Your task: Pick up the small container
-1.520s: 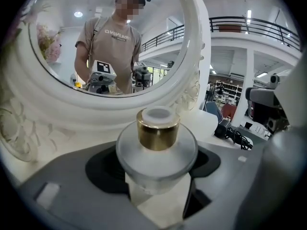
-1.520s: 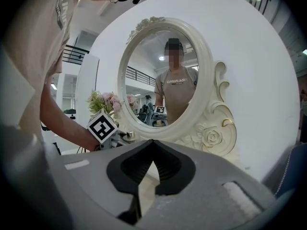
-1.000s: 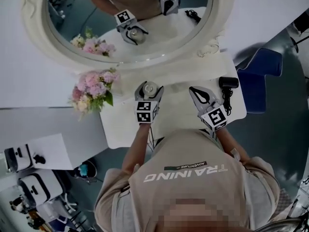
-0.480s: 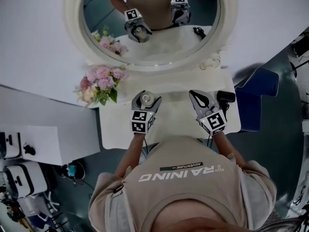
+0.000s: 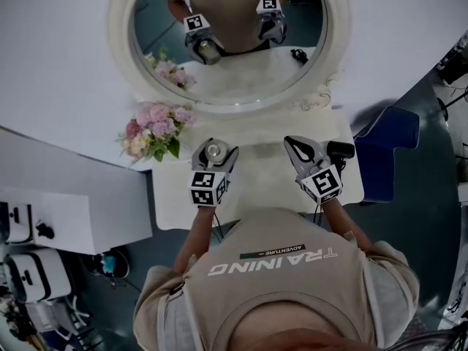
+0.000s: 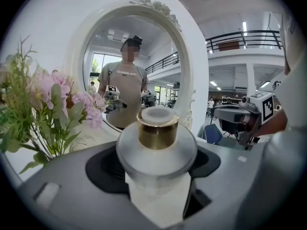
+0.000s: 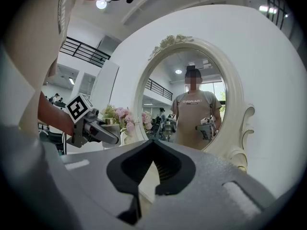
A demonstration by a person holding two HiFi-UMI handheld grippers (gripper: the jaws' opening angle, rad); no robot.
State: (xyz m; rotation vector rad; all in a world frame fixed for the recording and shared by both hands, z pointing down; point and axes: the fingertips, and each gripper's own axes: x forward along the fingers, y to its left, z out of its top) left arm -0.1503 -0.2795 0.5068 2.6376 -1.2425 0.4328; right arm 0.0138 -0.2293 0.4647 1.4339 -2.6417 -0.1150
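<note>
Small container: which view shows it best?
Left gripper view: the small container, frosted with a gold collar, fills the centre, clamped in the left tool. Head view shows only its top, small. Right gripper view shows a distant sliver.

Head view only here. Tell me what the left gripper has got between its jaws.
Observer: The left gripper is shut on the small container. Its frosted round body is clamped between the jaws.
Operator: Describe its top.
Observer: There is a gold collar under a pale cap, and it stands upright.
Operator: Now check the right gripper.
Observer: The right gripper is shut with nothing between its jaws, which meet at the tip.
</note>
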